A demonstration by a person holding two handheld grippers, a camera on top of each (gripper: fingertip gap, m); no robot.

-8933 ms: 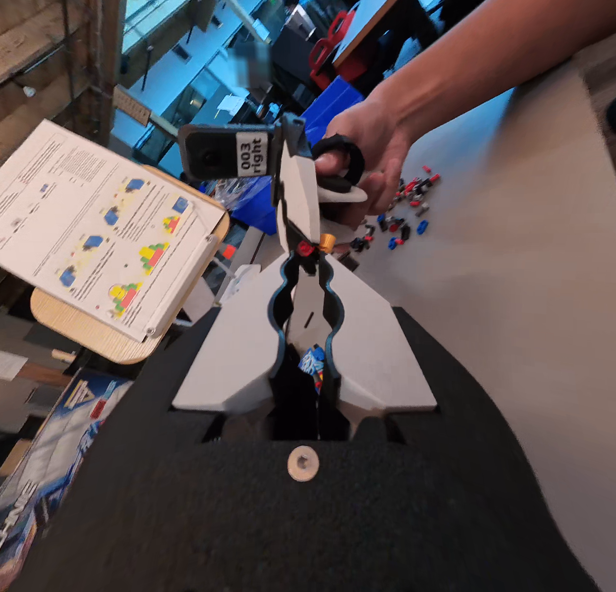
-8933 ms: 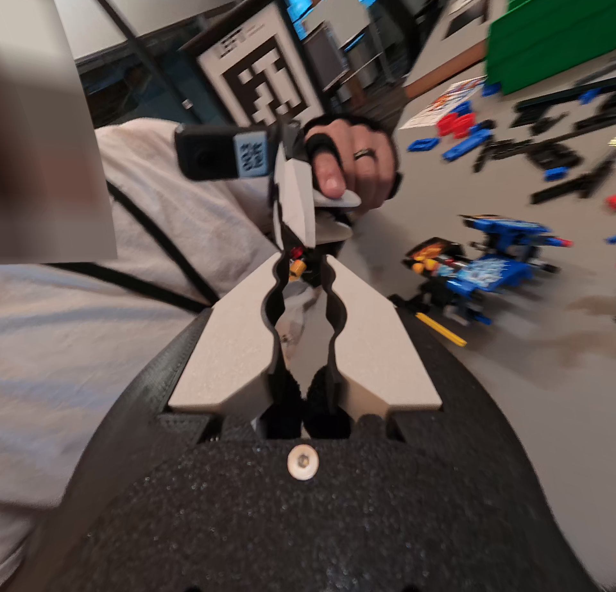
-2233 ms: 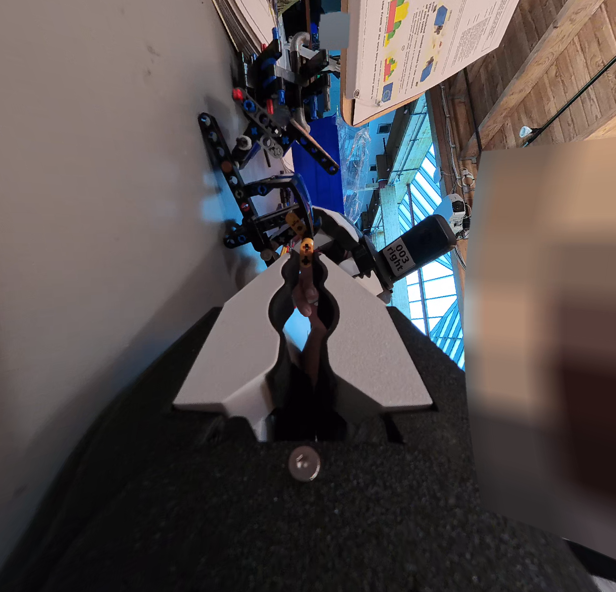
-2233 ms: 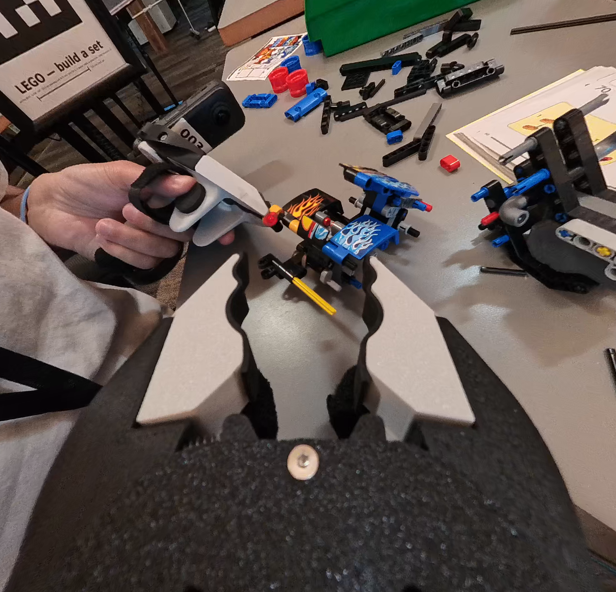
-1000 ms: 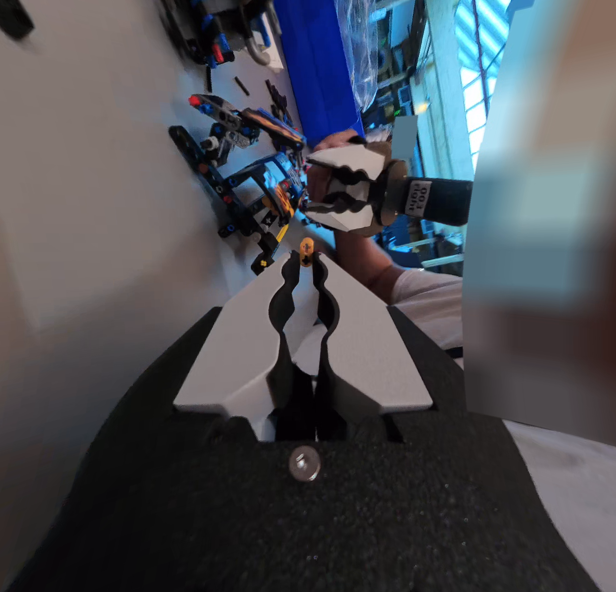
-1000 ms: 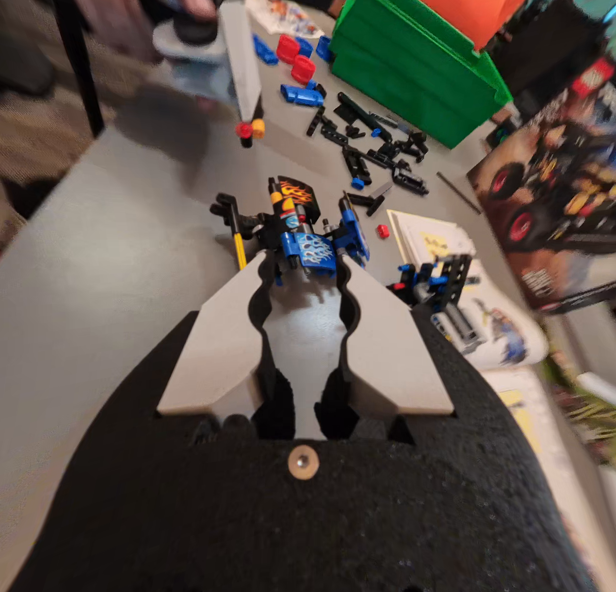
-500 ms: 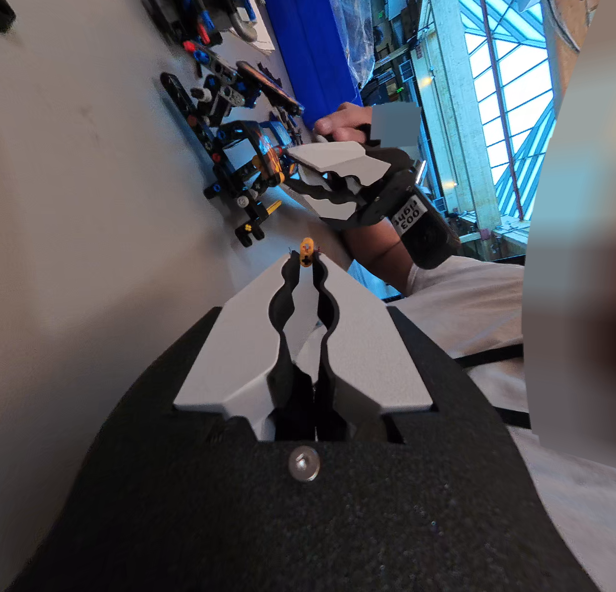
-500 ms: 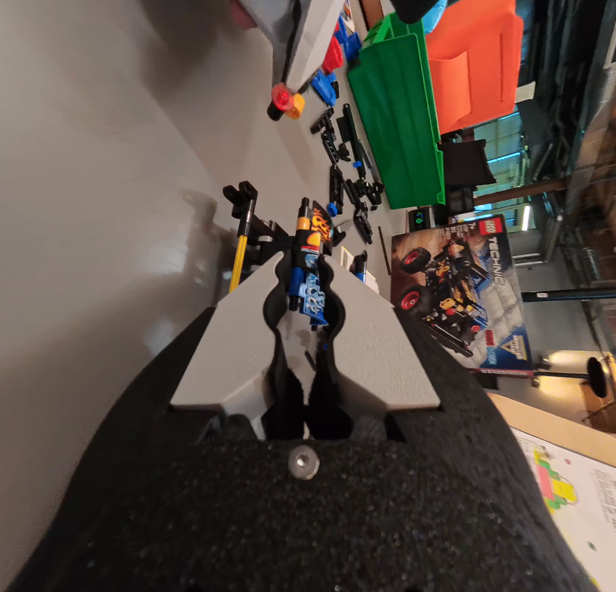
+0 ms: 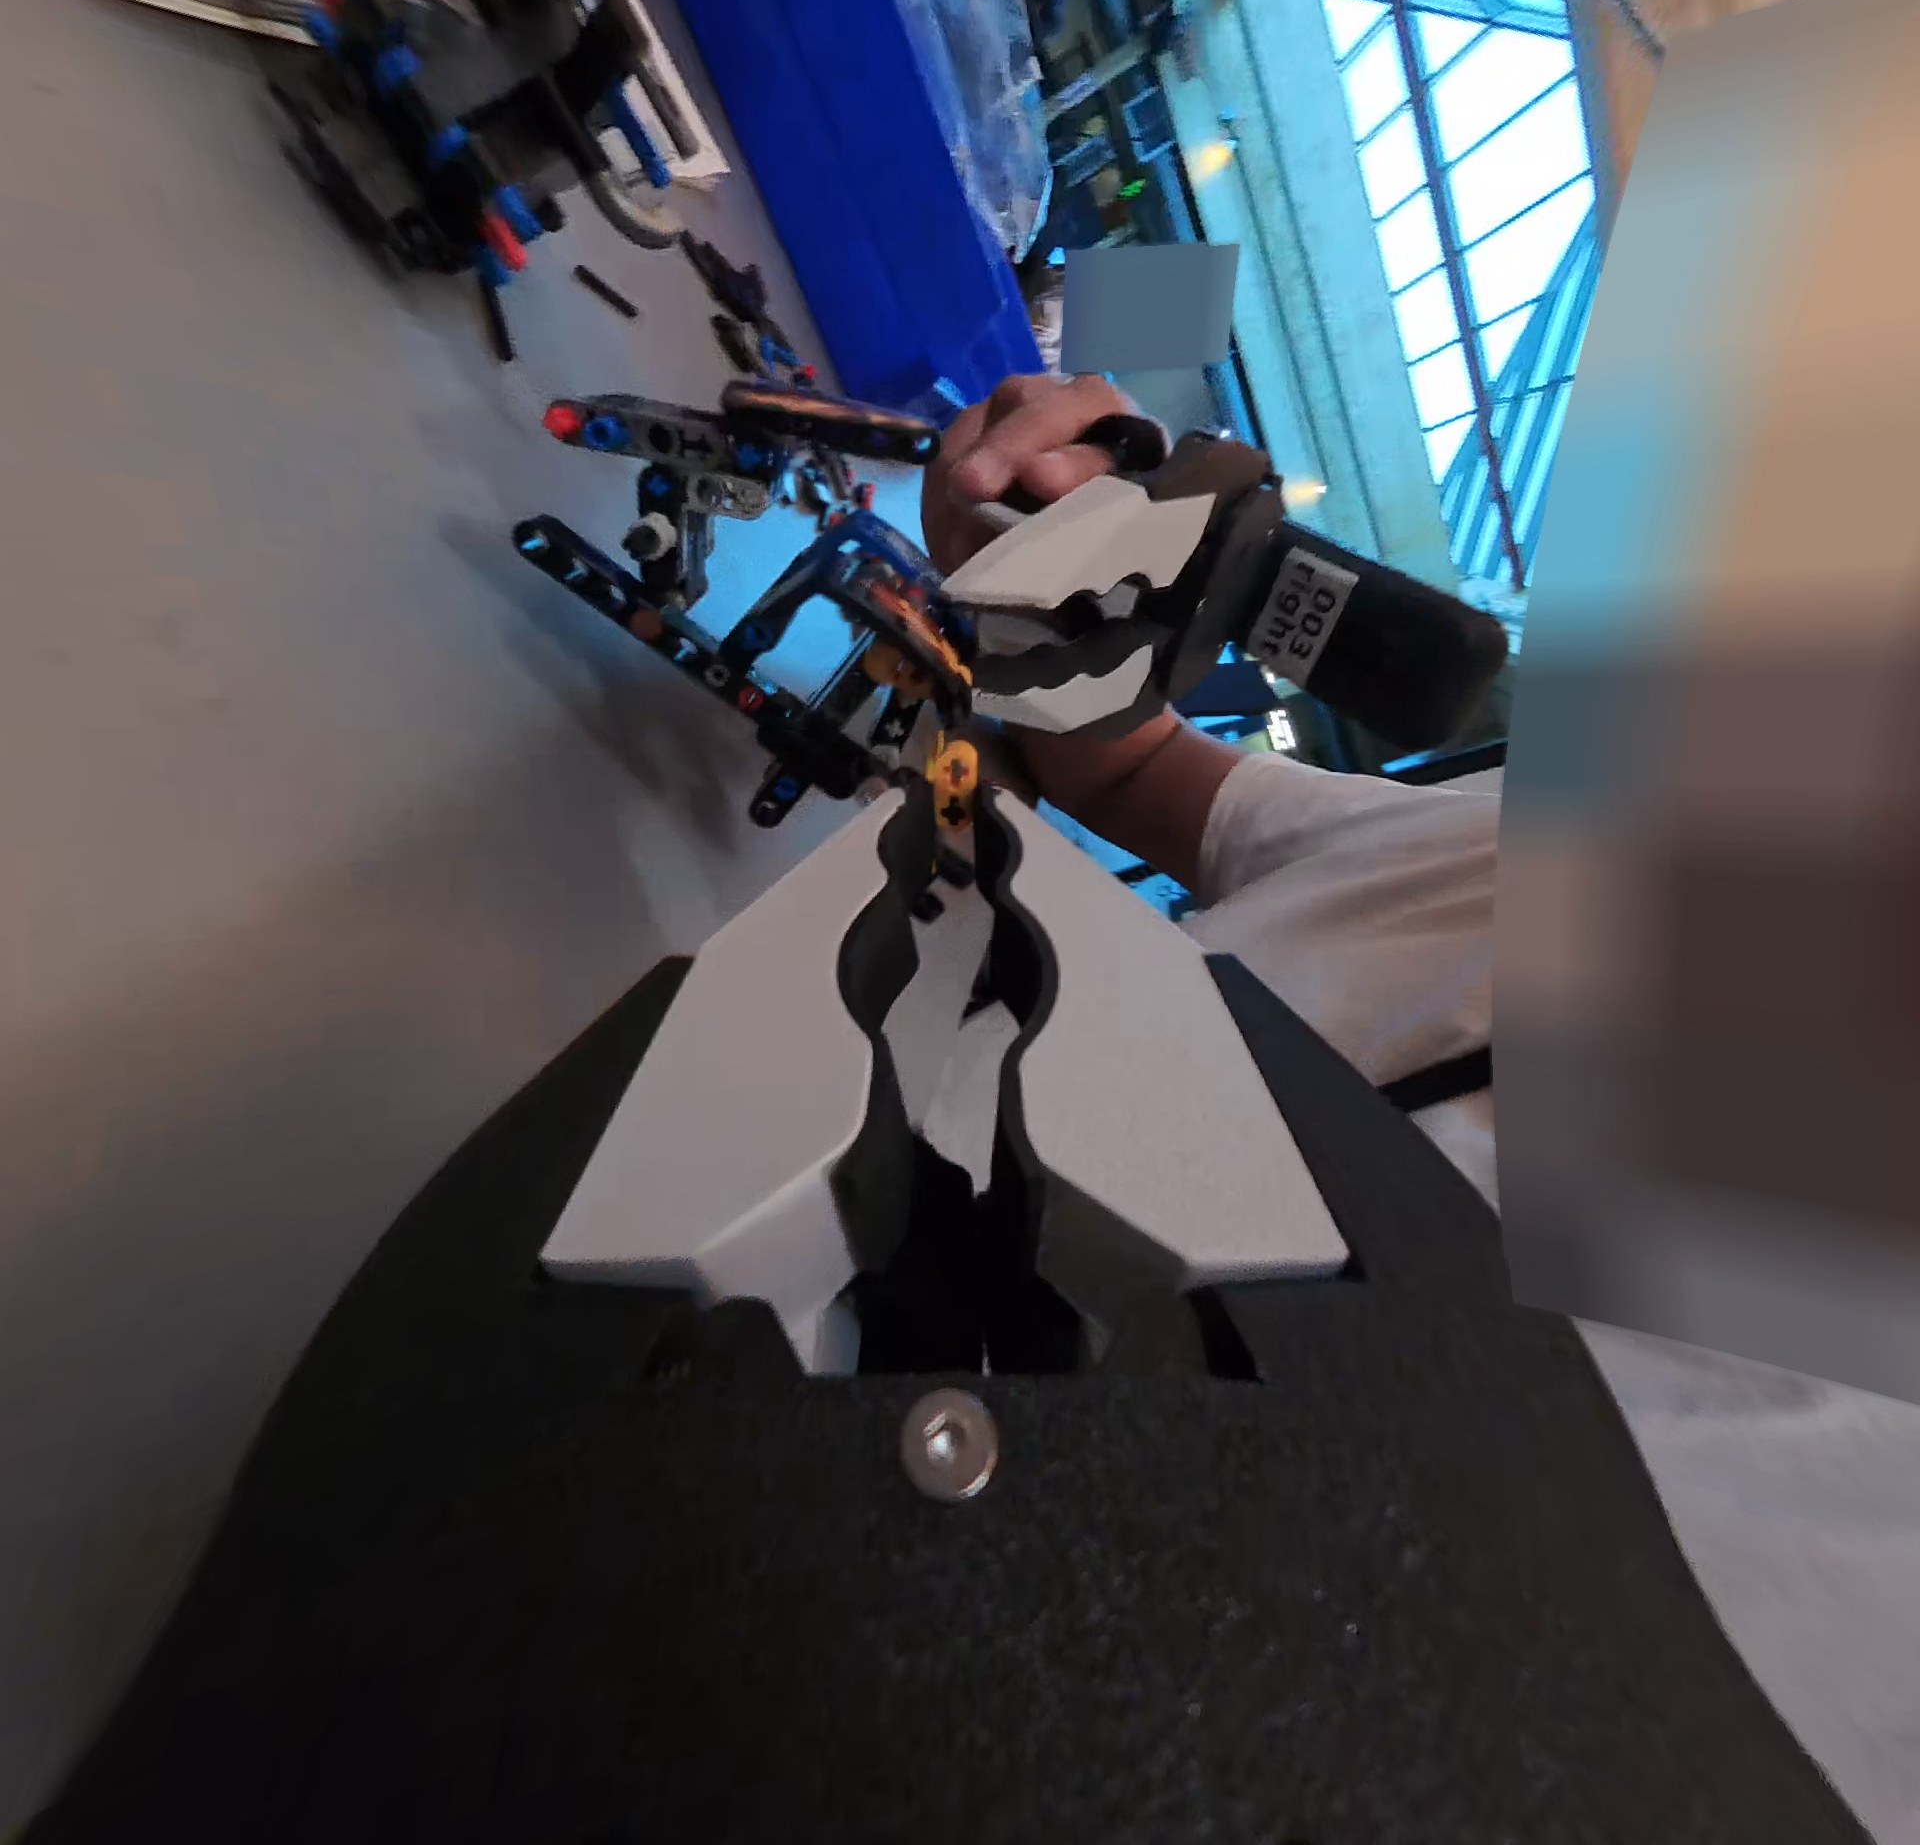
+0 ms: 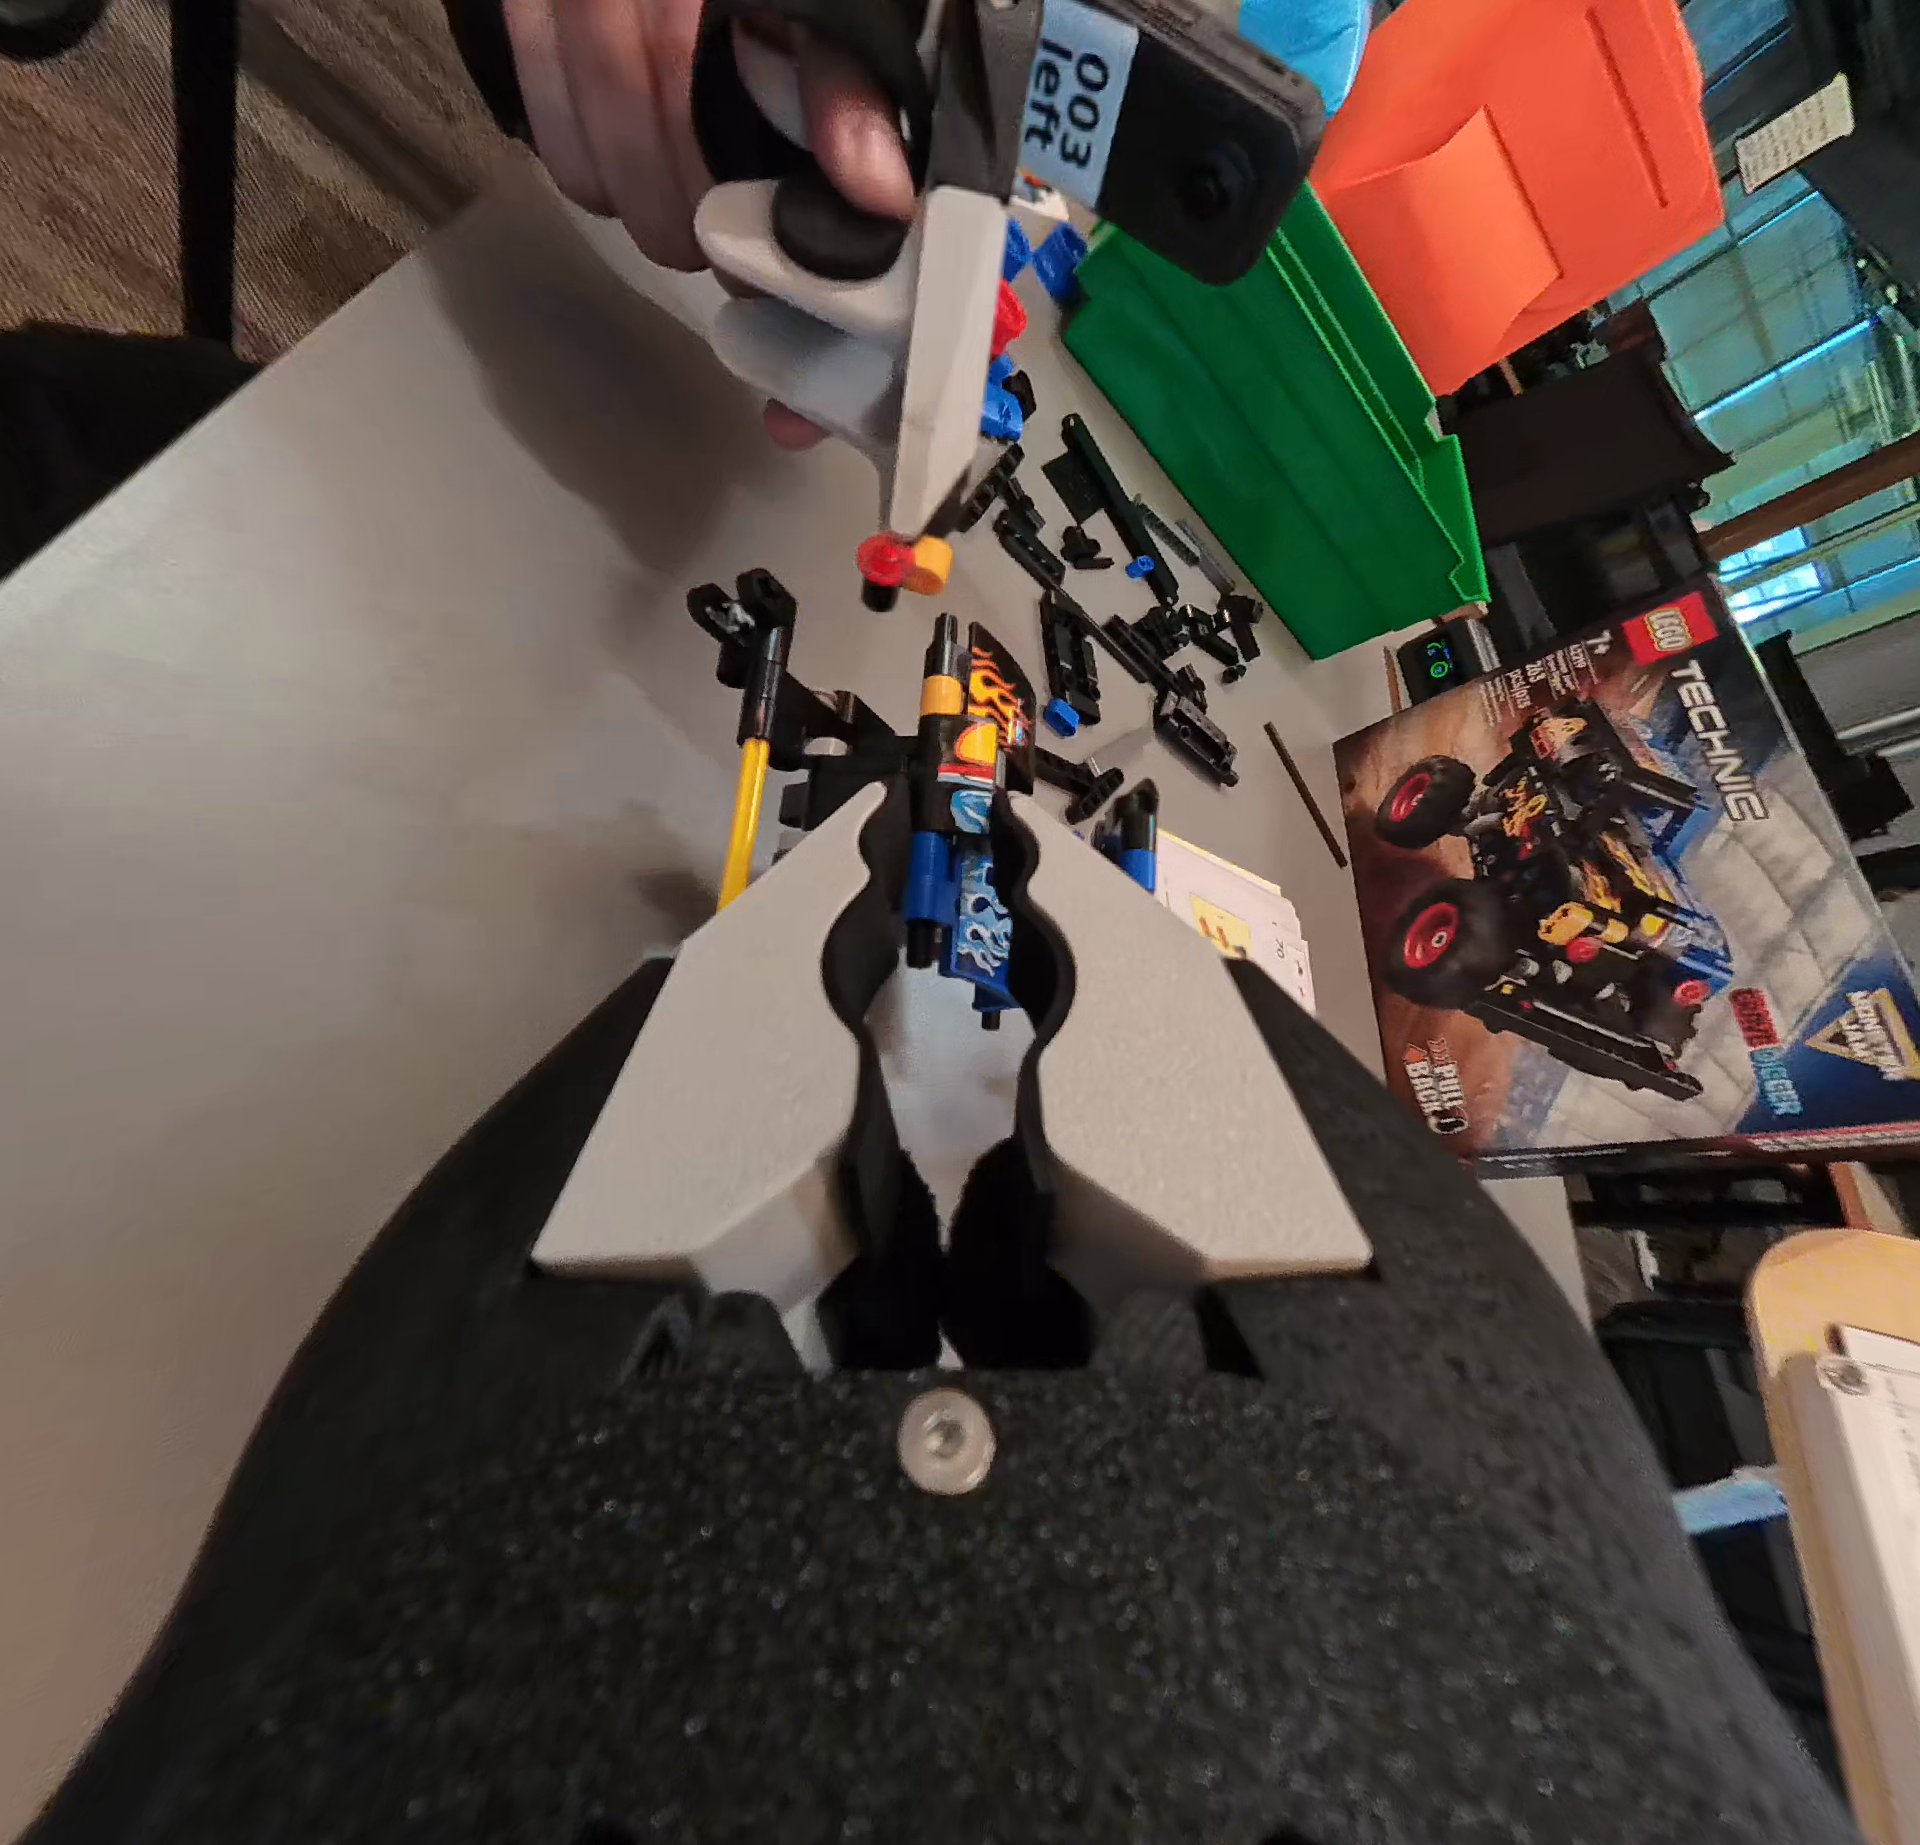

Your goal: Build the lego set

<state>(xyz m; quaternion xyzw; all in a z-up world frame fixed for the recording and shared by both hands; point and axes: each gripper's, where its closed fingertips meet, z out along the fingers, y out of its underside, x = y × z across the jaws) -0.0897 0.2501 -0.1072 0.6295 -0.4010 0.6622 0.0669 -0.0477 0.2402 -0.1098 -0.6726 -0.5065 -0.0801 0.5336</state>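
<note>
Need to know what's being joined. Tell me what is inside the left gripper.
The left gripper pinches a small orange connector with a red piece beside it. The part clamped between the fingers is hidden.

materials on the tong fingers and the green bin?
Pale grey fingers of the right tongs: look like hard plastic with a matte, finely grainy surface, possibly 3D-printed; wavy inner edges are black, maybe rubbery, unclear. Green bin on the grey table: smooth, slightly glossy moulded plastic, judging by its soft sheen.
</note>
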